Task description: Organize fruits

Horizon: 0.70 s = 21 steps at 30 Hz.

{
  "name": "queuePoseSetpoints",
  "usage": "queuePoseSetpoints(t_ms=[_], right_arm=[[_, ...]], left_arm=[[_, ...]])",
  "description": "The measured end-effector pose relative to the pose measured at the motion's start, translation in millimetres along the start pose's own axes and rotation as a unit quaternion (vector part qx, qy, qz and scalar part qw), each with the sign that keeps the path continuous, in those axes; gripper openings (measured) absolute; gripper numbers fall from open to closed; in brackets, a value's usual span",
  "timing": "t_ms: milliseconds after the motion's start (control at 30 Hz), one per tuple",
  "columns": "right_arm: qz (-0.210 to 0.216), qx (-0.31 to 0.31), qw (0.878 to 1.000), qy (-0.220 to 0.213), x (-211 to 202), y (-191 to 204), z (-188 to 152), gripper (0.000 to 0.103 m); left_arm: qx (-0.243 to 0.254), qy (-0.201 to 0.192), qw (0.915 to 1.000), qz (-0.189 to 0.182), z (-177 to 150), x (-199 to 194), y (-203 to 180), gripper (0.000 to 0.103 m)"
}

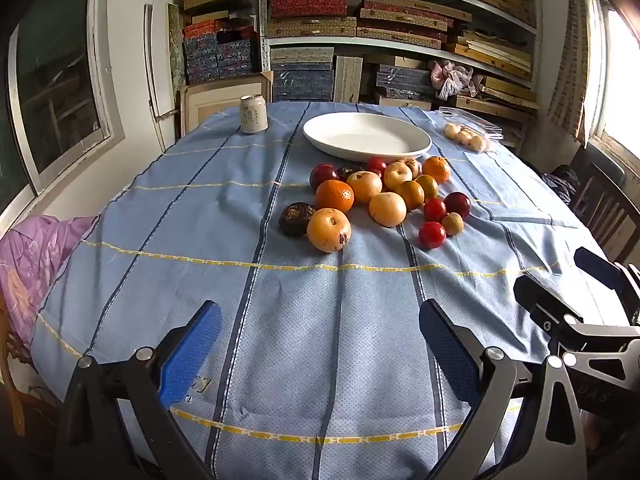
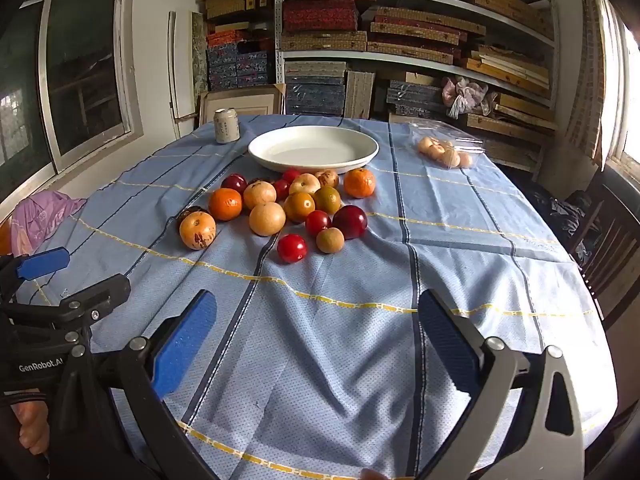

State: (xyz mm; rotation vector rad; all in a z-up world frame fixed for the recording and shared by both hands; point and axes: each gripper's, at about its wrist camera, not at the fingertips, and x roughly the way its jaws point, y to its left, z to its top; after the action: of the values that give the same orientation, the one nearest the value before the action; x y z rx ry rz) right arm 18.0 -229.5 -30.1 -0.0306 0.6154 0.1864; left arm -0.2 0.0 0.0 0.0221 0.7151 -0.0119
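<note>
While hovering over the near edge of the blue tablecloth (image 1: 280, 320), left gripper (image 1: 320, 344) and right gripper (image 2: 316, 336): jaws spread wide, nothing between the blue pads. Fruit pile (image 2: 288, 212) loose on the cloth mid-table, well apart from both, just in front of the white dish (image 2: 312, 148), dish bare inside. Drink can (image 2: 226, 125) left of the dish; clear bag of small pale fruit (image 2: 446, 152) to its right.

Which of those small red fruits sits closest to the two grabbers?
The bright red one at the pile's front edge, beside the small tan fruit. The other red ones lie further back.
</note>
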Motion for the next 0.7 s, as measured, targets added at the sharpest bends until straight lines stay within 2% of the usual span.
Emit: queuePoseSetpoints(t_ms=[700], right_arm=[[0.003,0.003,1.0,0.003,3.6,-1.0,-1.1,0.099]], left_arm=[[-0.001,0.004,1.0,-0.002,1.6,0.7,-4.6,0.1]])
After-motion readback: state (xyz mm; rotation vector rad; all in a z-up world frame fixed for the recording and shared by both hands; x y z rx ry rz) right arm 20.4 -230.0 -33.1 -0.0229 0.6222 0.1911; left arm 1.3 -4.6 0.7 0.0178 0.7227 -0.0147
